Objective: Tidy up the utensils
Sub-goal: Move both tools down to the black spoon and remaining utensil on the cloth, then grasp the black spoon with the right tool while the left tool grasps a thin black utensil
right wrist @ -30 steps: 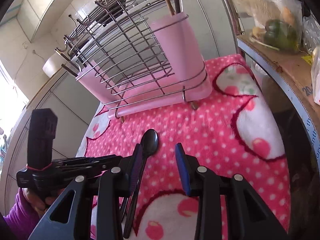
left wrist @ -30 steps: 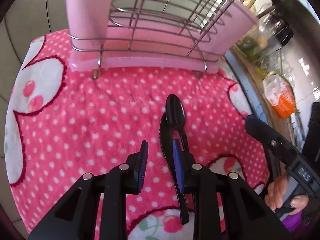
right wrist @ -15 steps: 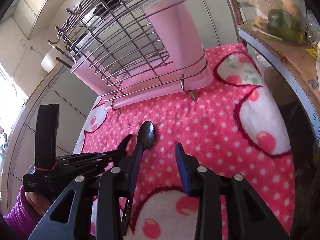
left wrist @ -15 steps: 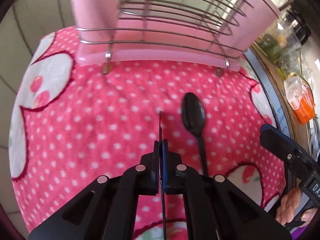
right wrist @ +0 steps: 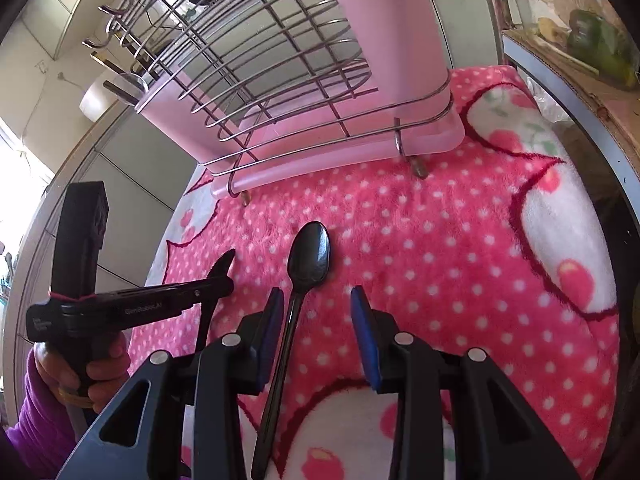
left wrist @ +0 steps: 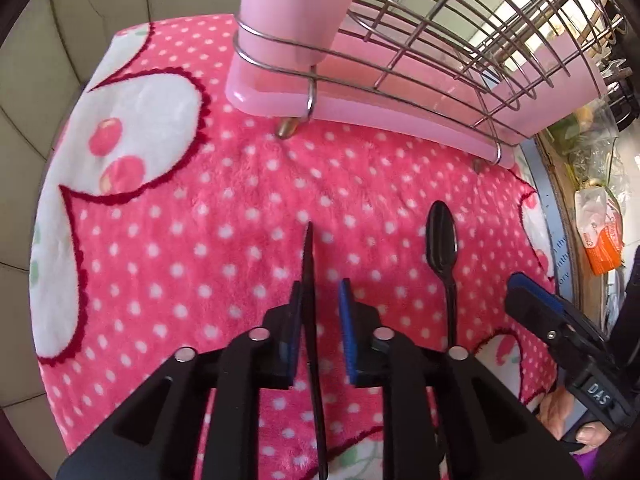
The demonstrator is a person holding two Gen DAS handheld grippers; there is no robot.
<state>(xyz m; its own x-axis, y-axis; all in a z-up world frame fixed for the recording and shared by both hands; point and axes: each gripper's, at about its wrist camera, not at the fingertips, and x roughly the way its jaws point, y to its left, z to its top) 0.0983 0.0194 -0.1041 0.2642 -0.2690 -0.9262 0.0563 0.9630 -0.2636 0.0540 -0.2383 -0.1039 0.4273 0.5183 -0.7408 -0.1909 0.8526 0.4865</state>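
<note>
A black plastic knife (left wrist: 309, 280) stands on edge between the fingers of my left gripper (left wrist: 320, 308), against the left pad; the jaws are slightly apart, with a gap on the right. In the right wrist view its serrated tip (right wrist: 224, 262) pokes out past the left gripper (right wrist: 208, 288). A black plastic spoon (right wrist: 308, 256) lies on the pink dotted blanket (right wrist: 420, 240), its handle running between the fingers of my open right gripper (right wrist: 316, 320). The spoon (left wrist: 441, 240) also shows in the left wrist view. A pink wire utensil rack (left wrist: 400, 60) stands beyond.
The rack (right wrist: 300, 80) has pink cups at both ends, with utensils in the far one. A shelf edge with bags and vegetables (right wrist: 592, 36) runs along the right. Grey tiled wall lies behind the rack.
My left gripper closed on the knife, turned it on edge, shifted left away from the spoon, and now its jaws have parted slightly. My right gripper moved in over the spoon handle.
</note>
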